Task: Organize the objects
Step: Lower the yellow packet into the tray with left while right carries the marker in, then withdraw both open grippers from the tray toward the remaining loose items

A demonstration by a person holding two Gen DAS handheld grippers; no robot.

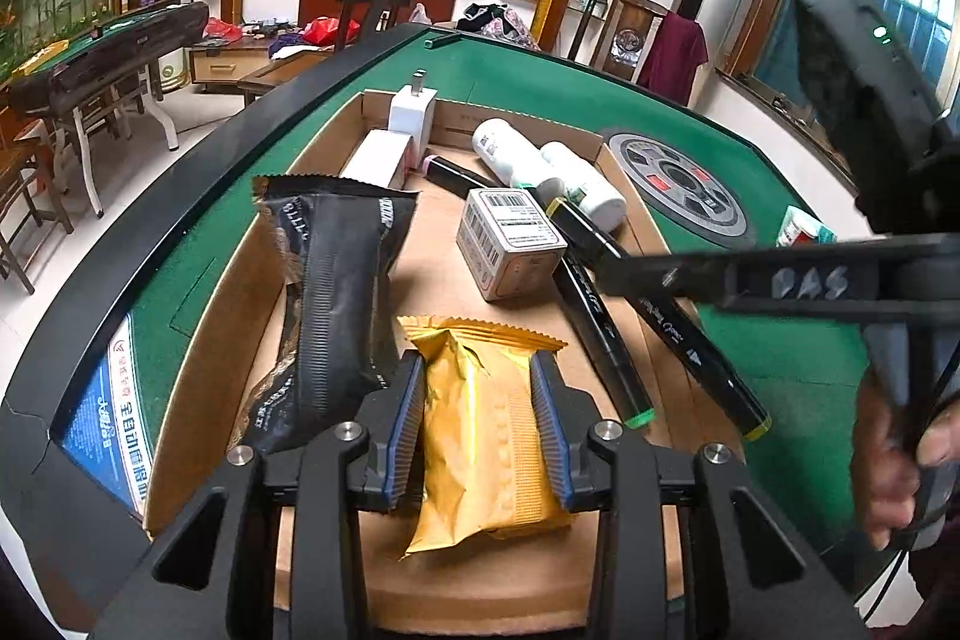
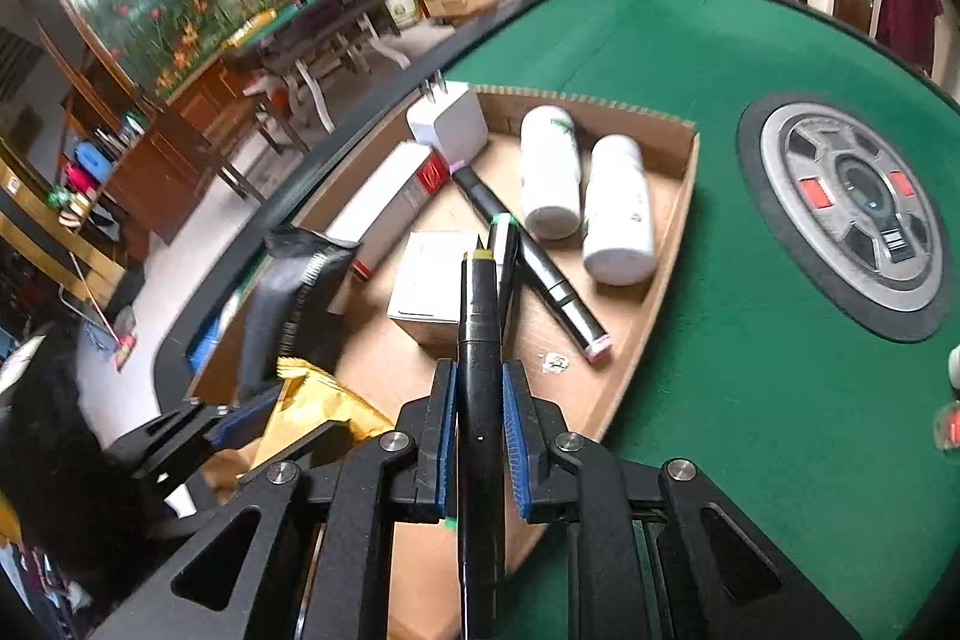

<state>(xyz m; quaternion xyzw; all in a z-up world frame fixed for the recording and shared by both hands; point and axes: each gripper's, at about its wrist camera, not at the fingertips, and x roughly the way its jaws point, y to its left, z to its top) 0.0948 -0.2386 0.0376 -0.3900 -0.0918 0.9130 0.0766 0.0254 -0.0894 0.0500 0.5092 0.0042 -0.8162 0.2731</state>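
Between the left pads: the left gripper is closed on a gold snack packet, blue ribbed pads pressing both its sides; the packet's crimped top edge points away from the camera.
Left gripper's place: low over the near end of a shallow cardboard tray.
Between the right pads: the right gripper is clamped narrow on a black marker with a yellow end, held along the fingers with its tip pointing forward.
Same marker, left view: it crosses the tray's right rim at a slant, its yellow cap out over the felt.
Beside the gold packet: a black snack packet lies to its left, lengthwise in the tray.
Second marker: a black marker with a green end lies just beside the held one.
Mid-tray: a small white box with barcode labels.
Third marker: a black pen with a pink end lies diagonally, passing under the green-ended one.
Far right of tray: two white bottles on their sides, side by side.
Far left corner: a white charger plug and a long white carton.
Under all: a green felt mahjong table with its round centre panel well apart from the tray.
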